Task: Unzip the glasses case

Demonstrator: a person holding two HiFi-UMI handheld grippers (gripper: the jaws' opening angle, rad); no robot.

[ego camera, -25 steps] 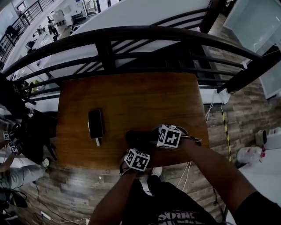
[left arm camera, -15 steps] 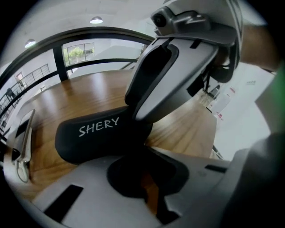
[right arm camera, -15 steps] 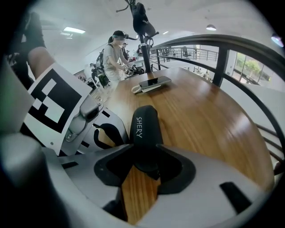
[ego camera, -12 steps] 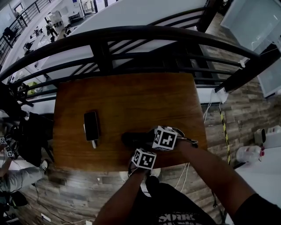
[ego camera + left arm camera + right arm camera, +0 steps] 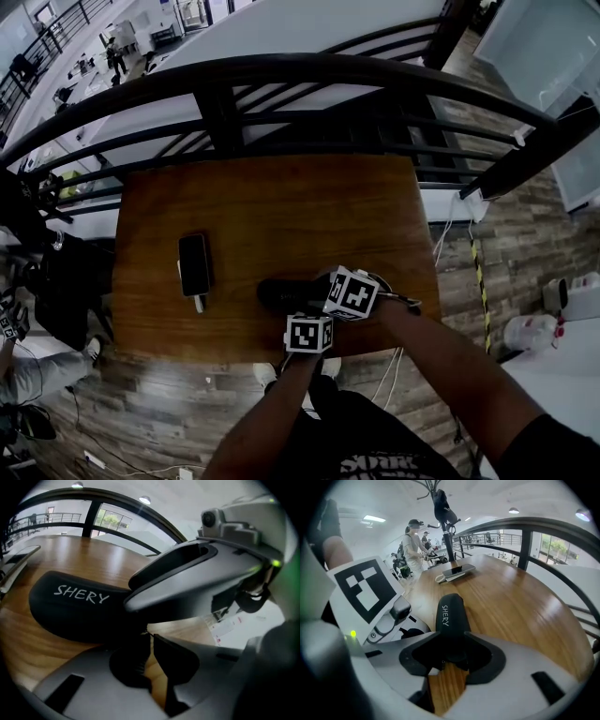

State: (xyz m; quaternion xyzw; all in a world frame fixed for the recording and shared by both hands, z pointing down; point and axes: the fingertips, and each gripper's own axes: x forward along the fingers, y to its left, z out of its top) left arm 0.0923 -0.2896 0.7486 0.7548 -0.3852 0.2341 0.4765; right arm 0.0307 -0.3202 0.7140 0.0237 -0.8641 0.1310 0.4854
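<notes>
A wooden table fills the centre of the head view, with a black railing curving above it. The black glasses case, lettered "SHERY", lies low in the frame near the table's bottom edge. The right gripper has its jaws clamped on the case's near end. The left gripper has its jaws drawn almost together, tips meeting at the case's edge; what they pinch is too small to tell. A phone lies left of the case, well apart.
</notes>
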